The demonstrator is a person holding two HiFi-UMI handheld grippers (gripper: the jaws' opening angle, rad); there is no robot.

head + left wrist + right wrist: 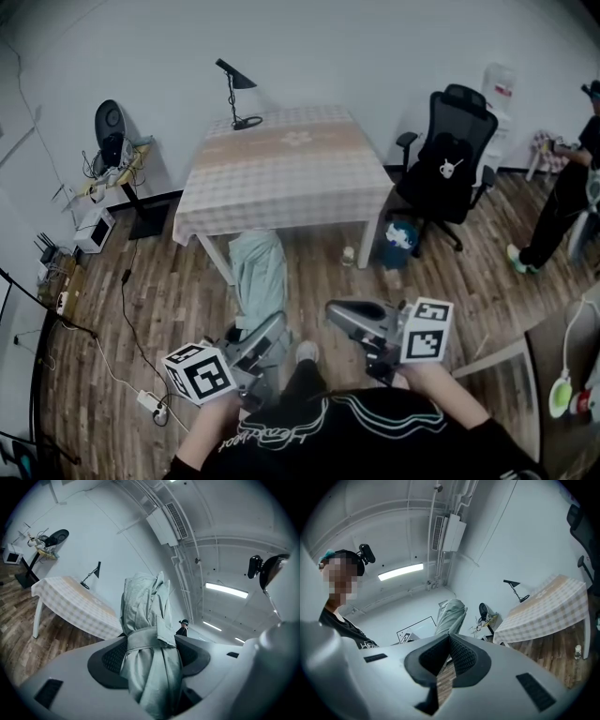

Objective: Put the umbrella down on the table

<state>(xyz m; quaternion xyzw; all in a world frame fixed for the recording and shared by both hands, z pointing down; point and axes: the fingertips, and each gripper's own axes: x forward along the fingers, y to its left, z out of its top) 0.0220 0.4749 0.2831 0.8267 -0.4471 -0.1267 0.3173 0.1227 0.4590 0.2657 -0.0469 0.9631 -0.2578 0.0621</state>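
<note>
A folded pale green umbrella (258, 272), tied with its strap, sticks out forward over the wooden floor, short of the table. My left gripper (267, 339) is shut on it; in the left gripper view the dark pads press the umbrella (147, 620) from both sides at the strap. My right gripper (342, 314) hangs level beside it, shut, nothing between its pads. From the right gripper view the umbrella (451, 616) shows past the gripper's tips (449, 641). The table (281, 173) with a checked cloth stands ahead, also seen as the table (70, 602) and the table (548, 606).
A black desk lamp (234, 94) stands on the table's far edge. A black office chair (448, 159) and a blue bin (398, 242) are at its right. Another person (562, 187) stands far right. A fan stand (112, 141) and floor cables with a power strip (150, 403) lie left.
</note>
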